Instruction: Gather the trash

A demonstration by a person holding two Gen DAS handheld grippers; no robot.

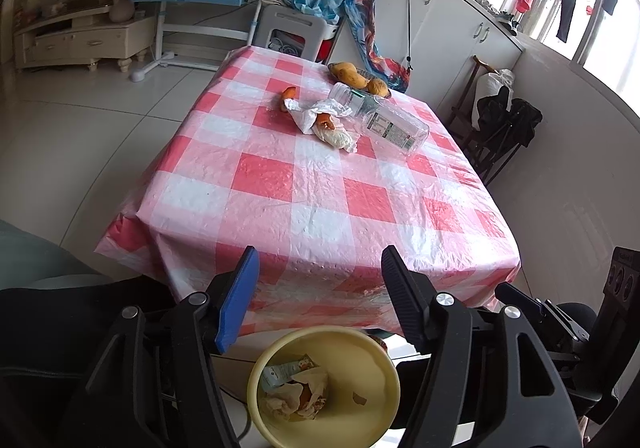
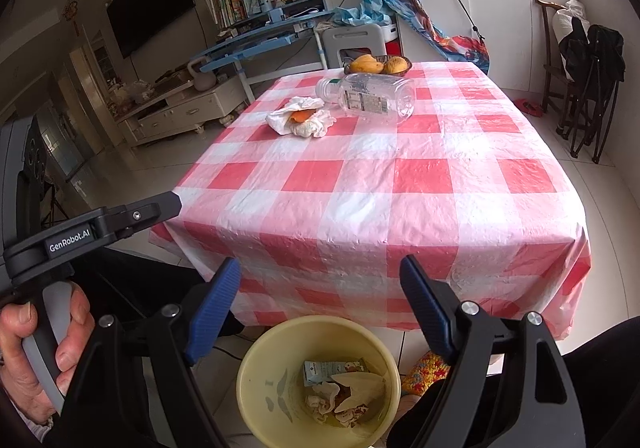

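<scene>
While both grippers hang over the yellow bin (image 2: pixel 318 380) at the near edge of the table (image 1: pixel 320 208), the step in hand reads as the pause between one drop and the next pick.

Item 1: left gripper (image 1: pixel 320 300), jaws spread, nothing between them.
Item 2: right gripper (image 2: pixel 320 308), jaws spread, nothing between them.
Item 3: bin, on the floor just below both grippers; holds crumpled tissue and a small carton (image 2: pixel 334 370).
Item 4: tissue wad with orange peel (image 2: pixel 302 116), far on the table, left of centre, well apart from both grippers.
Item 5: clear plastic bottle (image 2: pixel 370 96), on its side, just right of the wad.
Item 6: loose peel (image 1: pixel 288 96), far left of the wad.
Item 7: fruit bowl (image 2: pixel 378 64), far edge; likely not trash.

Next move, judged: a long reach across to the wad or bottle; the bottle may roll.
</scene>
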